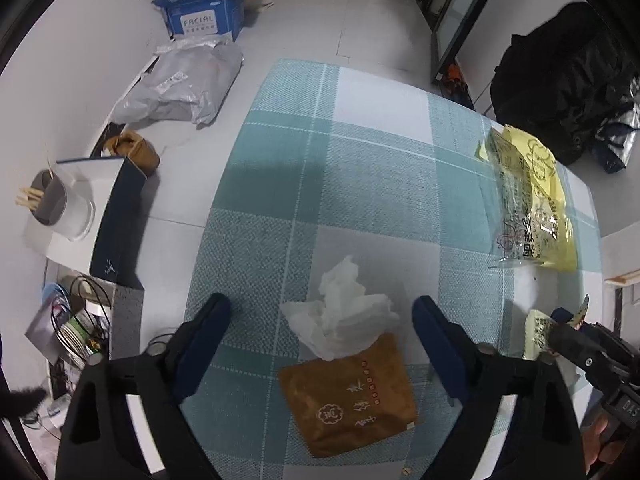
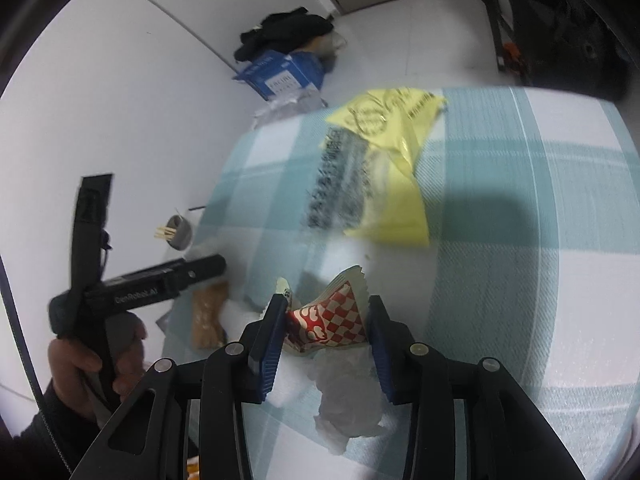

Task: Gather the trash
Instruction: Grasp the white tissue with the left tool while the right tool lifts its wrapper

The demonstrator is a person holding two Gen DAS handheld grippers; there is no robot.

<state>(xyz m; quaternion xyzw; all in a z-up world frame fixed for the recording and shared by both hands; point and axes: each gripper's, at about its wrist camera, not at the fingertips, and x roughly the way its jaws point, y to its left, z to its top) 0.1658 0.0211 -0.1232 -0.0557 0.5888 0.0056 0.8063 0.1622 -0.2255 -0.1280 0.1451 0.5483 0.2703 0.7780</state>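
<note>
My left gripper (image 1: 322, 320) hangs open over the teal plaid table (image 1: 360, 140), pointing steeply down. Between its wide-apart fingers, touching neither, lie a crumpled white tissue (image 1: 348, 308) and a brown packet (image 1: 348, 396) with pale print. A yellow and clear plastic bag (image 1: 536, 200) (image 2: 384, 168) lies flat farther back on the cloth. My right gripper (image 2: 326, 324) is shut on a red-and-white checkered wrapper (image 2: 332, 320), and crumpled clear plastic (image 2: 348, 396) hangs below it. In the left wrist view the right gripper (image 1: 560, 330) shows at the right edge with a pale wrapper (image 1: 538, 332).
On the floor left of the table stand a blue tissue carton (image 1: 200, 16), a grey mailing bag (image 1: 180, 84), a white and navy box (image 1: 108, 216) and a grey cup with wooden sticks (image 1: 50, 200). A black bag (image 1: 560, 80) sits beyond the table's far right corner.
</note>
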